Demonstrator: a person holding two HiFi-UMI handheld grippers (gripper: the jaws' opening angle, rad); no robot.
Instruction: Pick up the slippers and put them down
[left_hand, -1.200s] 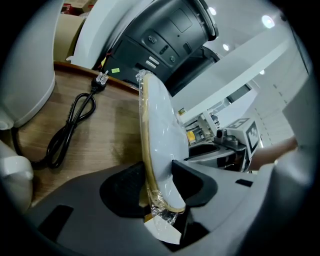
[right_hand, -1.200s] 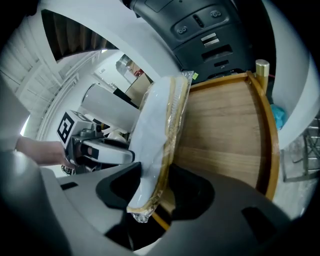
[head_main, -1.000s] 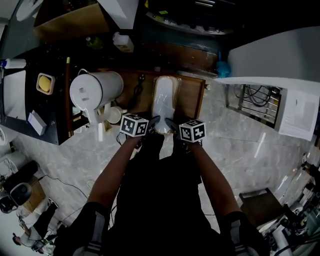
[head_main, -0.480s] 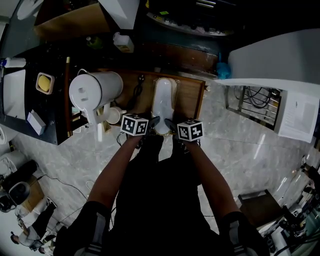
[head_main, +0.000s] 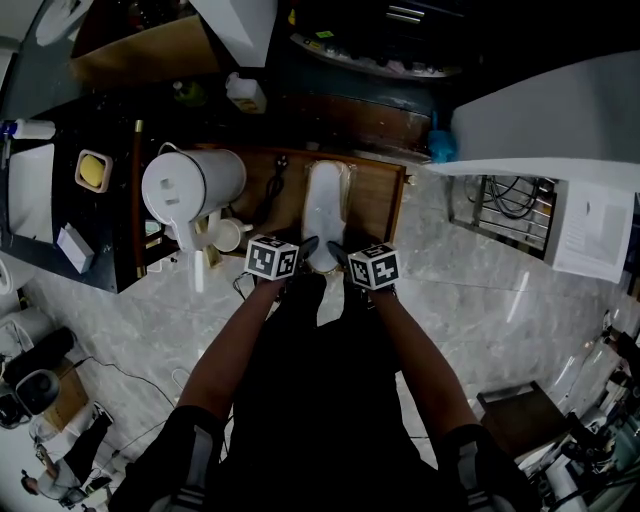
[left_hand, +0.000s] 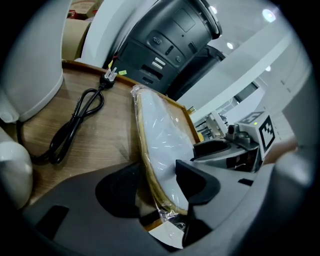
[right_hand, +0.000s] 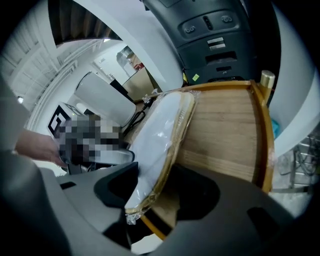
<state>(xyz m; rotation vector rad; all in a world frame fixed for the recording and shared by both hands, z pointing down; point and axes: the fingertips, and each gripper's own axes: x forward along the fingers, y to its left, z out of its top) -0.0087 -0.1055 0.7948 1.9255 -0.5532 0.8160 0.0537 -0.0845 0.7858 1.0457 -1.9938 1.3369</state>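
The wrapped pair of white slippers (head_main: 325, 205) with a tan sole edge lies in clear plastic lengthwise on the wooden tray (head_main: 380, 200). Both grippers stand at its near end. My left gripper (left_hand: 160, 187) has the pack's heel end (left_hand: 160, 150) between its jaws, which have just been opening, and the pads look slack on the wrap. My right gripper (right_hand: 157, 192) straddles the same end (right_hand: 150, 150) from the other side. Its jaws have also just been opening, and bare wood shows between the pack and its right pad. In the head view the left gripper (head_main: 305, 250) and right gripper (head_main: 338, 255) nearly meet.
A white kettle-like appliance (head_main: 190, 185) and a mug (head_main: 228, 235) stand left of the tray. A black power cable (left_hand: 75, 125) lies coiled on the wood beside the pack. A big dark machine (left_hand: 170, 40) rises behind the tray. The floor (head_main: 480, 290) is marble.
In the head view the right gripper's marker cube has edged a little left toward the left one. The slipper pack lies in the same spot on the tray.
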